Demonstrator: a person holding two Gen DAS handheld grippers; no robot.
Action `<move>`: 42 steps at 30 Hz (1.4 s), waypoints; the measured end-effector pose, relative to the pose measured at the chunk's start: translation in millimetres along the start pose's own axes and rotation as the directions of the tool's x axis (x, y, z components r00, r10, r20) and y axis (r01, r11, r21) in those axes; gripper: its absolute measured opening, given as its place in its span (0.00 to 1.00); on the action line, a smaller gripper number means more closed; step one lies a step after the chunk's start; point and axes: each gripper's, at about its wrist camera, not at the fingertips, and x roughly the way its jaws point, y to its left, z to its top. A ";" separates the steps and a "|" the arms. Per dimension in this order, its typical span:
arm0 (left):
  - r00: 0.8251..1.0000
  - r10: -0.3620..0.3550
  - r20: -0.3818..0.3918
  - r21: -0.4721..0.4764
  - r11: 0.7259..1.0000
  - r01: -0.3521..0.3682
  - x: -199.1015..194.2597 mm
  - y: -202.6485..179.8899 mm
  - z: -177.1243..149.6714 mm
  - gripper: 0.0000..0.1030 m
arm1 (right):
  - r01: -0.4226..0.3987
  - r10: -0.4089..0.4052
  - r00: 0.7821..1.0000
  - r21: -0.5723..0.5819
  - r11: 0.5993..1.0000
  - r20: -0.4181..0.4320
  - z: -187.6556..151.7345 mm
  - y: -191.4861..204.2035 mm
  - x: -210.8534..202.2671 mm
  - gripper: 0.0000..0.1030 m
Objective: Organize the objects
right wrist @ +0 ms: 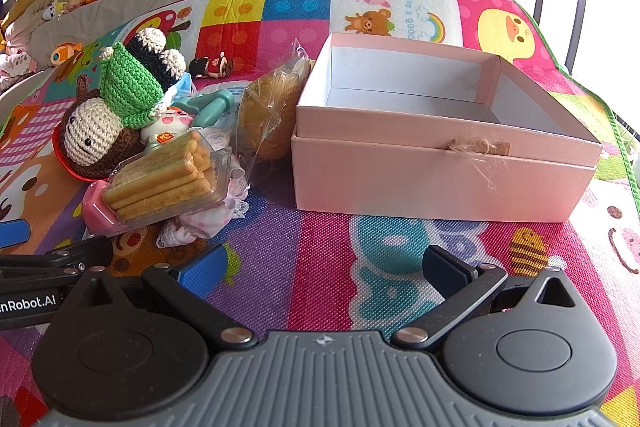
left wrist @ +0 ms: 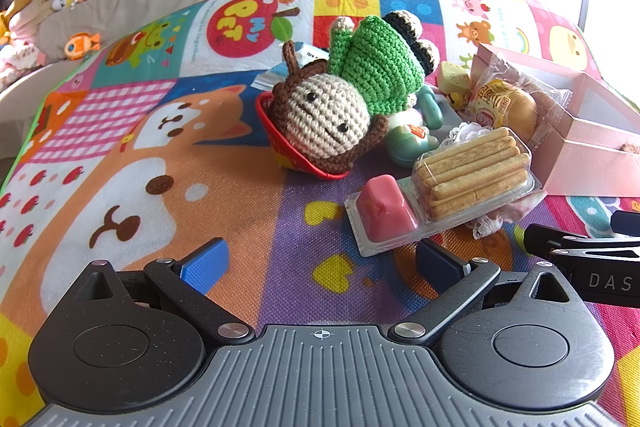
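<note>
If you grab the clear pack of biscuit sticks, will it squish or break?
Probably it gives a little: the biscuit pack looks like thin clear plastic, so a hard squeeze could crack the sticks inside. It likely feels light. It lies tilted on a frilly cloth, leaning among the toys, so a push may slide or tip it rather than roll it.

A patchwork play mat carries a pink box and heaped toys.

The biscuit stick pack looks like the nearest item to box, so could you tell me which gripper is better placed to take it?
Probably left: the open left gripper faces the biscuit stick pack closely.
</note>
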 end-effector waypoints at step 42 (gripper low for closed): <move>1.000 0.016 -0.001 -0.011 1.000 -0.016 3.7 2.0 2.7 1.00 | 0.000 0.000 1.000 -0.001 1.000 0.000 -0.7 -1.4 0.6 1.00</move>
